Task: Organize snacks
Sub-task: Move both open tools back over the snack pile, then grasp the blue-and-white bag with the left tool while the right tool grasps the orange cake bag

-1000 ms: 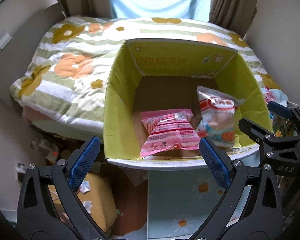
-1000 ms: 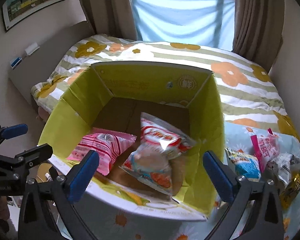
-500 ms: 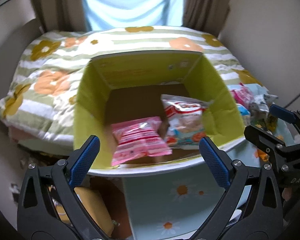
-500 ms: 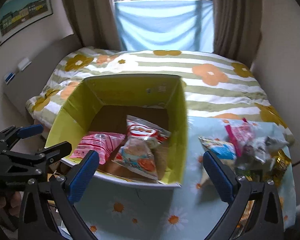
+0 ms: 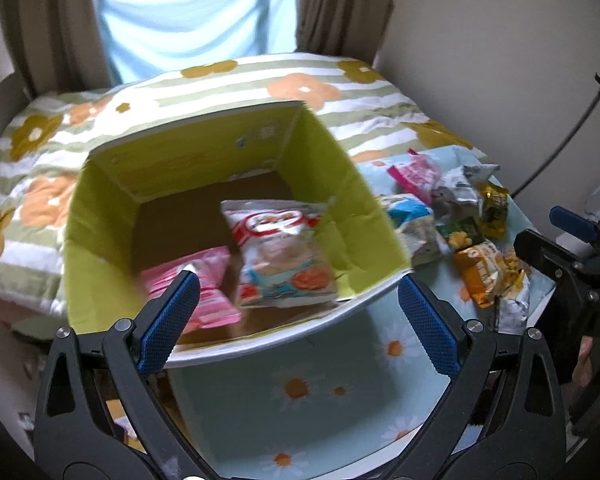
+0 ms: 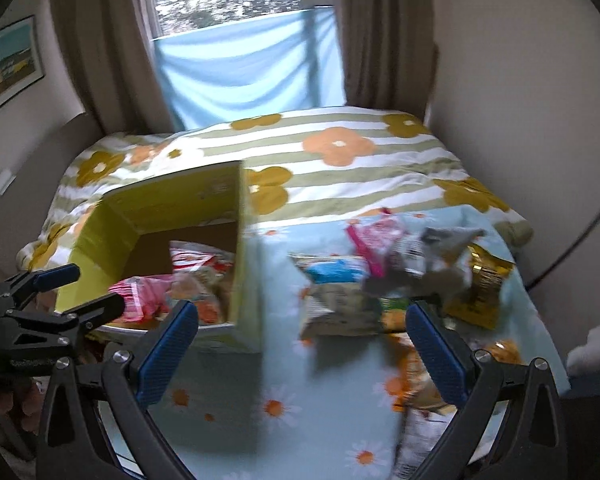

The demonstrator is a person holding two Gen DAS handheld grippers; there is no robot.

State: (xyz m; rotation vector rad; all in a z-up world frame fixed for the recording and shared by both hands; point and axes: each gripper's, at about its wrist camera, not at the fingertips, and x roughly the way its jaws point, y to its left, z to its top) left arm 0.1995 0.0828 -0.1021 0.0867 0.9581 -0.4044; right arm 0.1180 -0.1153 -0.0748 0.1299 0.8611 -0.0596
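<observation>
A yellow-green cardboard box (image 5: pixel 352 216) stands open on the table's left part and shows in the right wrist view too (image 6: pixel 236 236). Inside lie a pink snack bag (image 5: pixel 208 280) and a red-and-white snack bag (image 5: pixel 280 256). A heap of loose snack packs (image 6: pixel 380 276) lies on the table right of the box; it also shows in the left wrist view (image 5: pixel 460 224). My left gripper (image 5: pixel 298 324) is open and empty, just in front of the box. My right gripper (image 6: pixel 302 354) is open and empty, in front of the heap.
The table has a pale blue daisy cloth (image 6: pixel 236 400). Behind it is a bed with a striped flower quilt (image 6: pixel 340 148), then a window with brown curtains (image 6: pixel 380 32). A wall (image 5: pixel 500 40) is close on the right.
Both grippers have swung to the right and drawn back from the box. The snack heap has come into view. Both stay open and empty.
</observation>
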